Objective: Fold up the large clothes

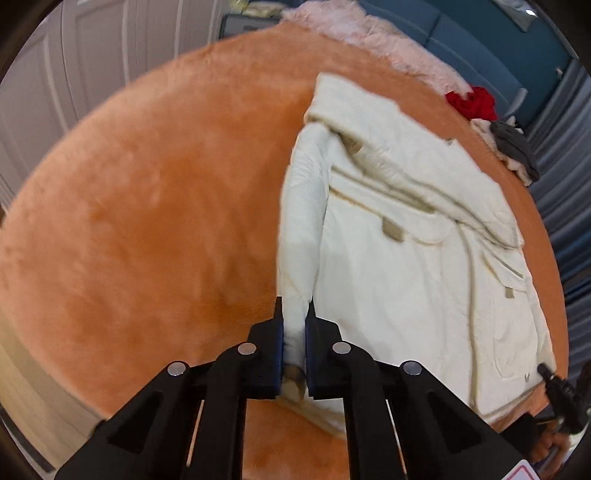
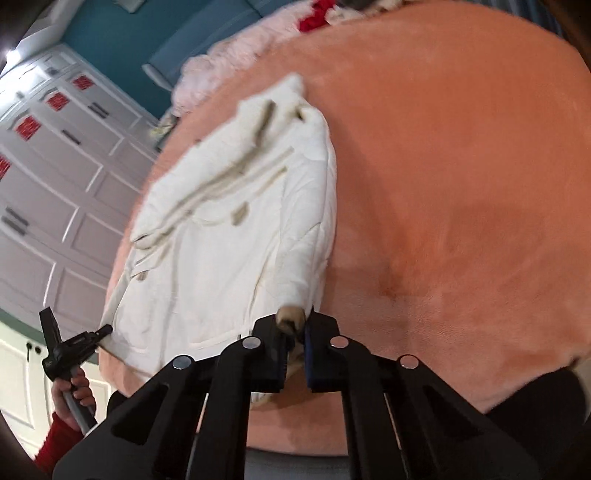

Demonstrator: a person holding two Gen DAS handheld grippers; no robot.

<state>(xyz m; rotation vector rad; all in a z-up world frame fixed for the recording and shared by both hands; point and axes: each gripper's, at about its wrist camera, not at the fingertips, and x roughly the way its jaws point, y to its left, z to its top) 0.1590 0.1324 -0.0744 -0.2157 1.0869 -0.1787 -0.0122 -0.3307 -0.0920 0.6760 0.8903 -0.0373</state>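
A large cream-white coat [image 1: 417, 258] lies spread on an orange plush bed cover [image 1: 147, 221]. It also shows in the right wrist view [image 2: 229, 251]. My left gripper [image 1: 294, 314] is shut on the cuff end of one sleeve [image 1: 299, 236], which lies along the coat's left side. My right gripper [image 2: 294, 321] is shut on the tan-trimmed cuff of the other sleeve [image 2: 306, 236], which lies along the coat's right side. Both cuffs are held near the coat's hem, close to the near edge of the bed.
Red clothing [image 1: 472, 103] and grey clothing [image 1: 513, 147] sit at the far edge of the bed beside a pink fluffy blanket [image 1: 369, 33]. White wardrobe doors [image 2: 48, 177] stand to one side. A teal headboard [image 1: 480, 44] is behind.
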